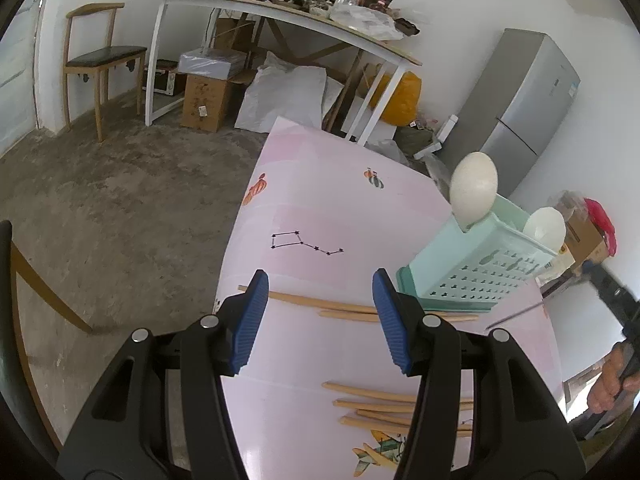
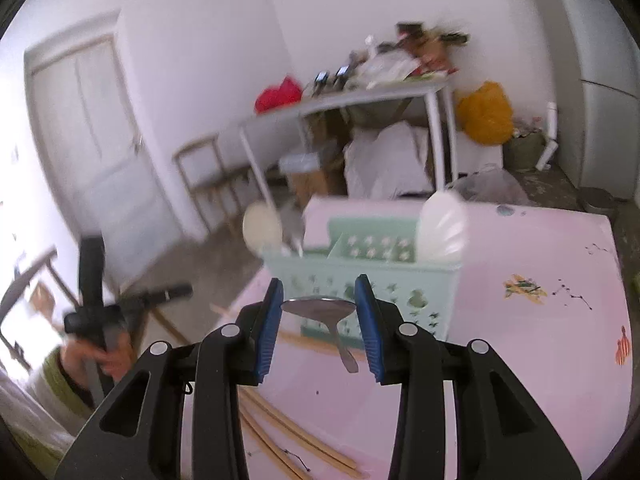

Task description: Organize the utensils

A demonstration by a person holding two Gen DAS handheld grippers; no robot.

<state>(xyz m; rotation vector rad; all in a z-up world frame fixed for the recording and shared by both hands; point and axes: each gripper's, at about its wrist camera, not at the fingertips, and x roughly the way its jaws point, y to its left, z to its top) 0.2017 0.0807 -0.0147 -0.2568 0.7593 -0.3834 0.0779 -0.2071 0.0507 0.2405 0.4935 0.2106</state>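
The pink table [image 1: 320, 208] fills the lower centre of both views, printed with a star-line drawing but no readable writing. At right of the left view stands the mint utensil basket [image 1: 472, 276], two white spoons [image 1: 475, 188] upright in it. Wooden chopsticks [image 1: 344, 308] lie crosswise, another bunch at lower right. The left gripper [image 1: 320, 320] hovers over them, jaws spread, nothing between. The right gripper [image 2: 319, 316] pinches a metal spoon [image 2: 320, 307], bowl crosswise between the jaws, handle pointing toward the camera.
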